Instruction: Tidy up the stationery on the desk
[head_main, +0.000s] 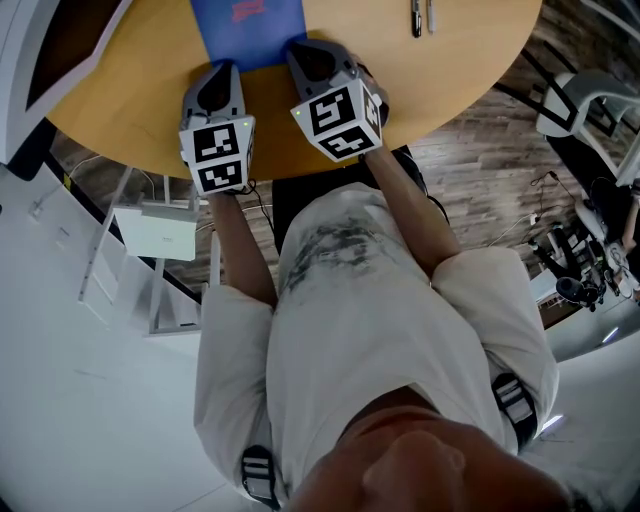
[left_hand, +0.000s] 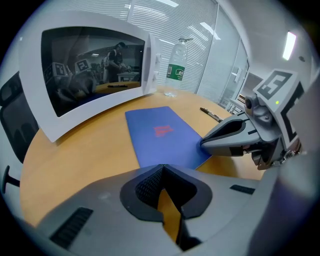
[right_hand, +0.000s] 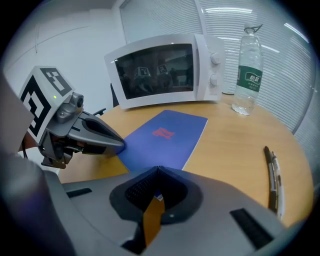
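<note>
head view: I see the left gripper (head_main: 222, 68) and right gripper (head_main: 305, 50) side by side at the near edge of the blue booklet (head_main: 247, 25), which lies flat on the round desk (head_main: 470, 70); two pens (head_main: 422, 15) lie well apart to the right
left gripper view: my left jaws are closed, tips meeting on the booklet's near edge, looks pinched; microwave (left_hand: 85, 70) and water bottle (left_hand: 176, 67) stand behind it
right gripper view: right jaws are closed with a sliver of blue caught between them; the left gripper's tip sits on the booklet's near-left corner
</note>
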